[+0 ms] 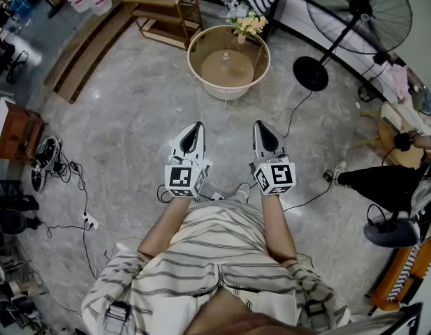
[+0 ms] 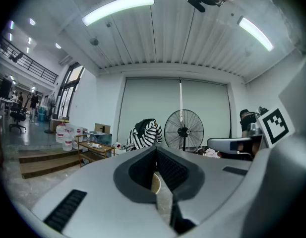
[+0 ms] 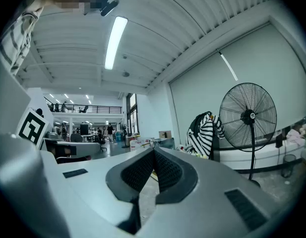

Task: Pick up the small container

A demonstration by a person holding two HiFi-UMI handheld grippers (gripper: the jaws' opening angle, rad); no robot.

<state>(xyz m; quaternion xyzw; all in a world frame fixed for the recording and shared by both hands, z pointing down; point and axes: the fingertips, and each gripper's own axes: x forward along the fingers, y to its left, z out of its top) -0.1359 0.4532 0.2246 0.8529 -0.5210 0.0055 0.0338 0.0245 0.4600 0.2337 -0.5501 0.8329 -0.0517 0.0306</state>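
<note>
Small container: a small pale container stood at the middle of the top of a round beige table with a raised rim; neither gripper touched it, and it was too small to make out more closely
Table: it stood on the grey marble floor, ahead of both grippers and well apart from them
Flowers: a bunch of pale yellow flowers sat at the table's far edge, to the right of the container
Left gripper: the grey left gripper was held in the air above the floor, its jaws pressed together with nothing between them
Right gripper: the grey right gripper was level with the left one and near it, its jaws likewise together and empty
Person: bare forearms reached forward from a striped shirt at the near edge of the head view
Fan: a black pedestal fan stood on the floor to the right of the table
Shelf: a low wooden shelf stood beyond the table, to its left
Power strip: a white power strip lay on the floor at the left, with black cables running to it
</note>
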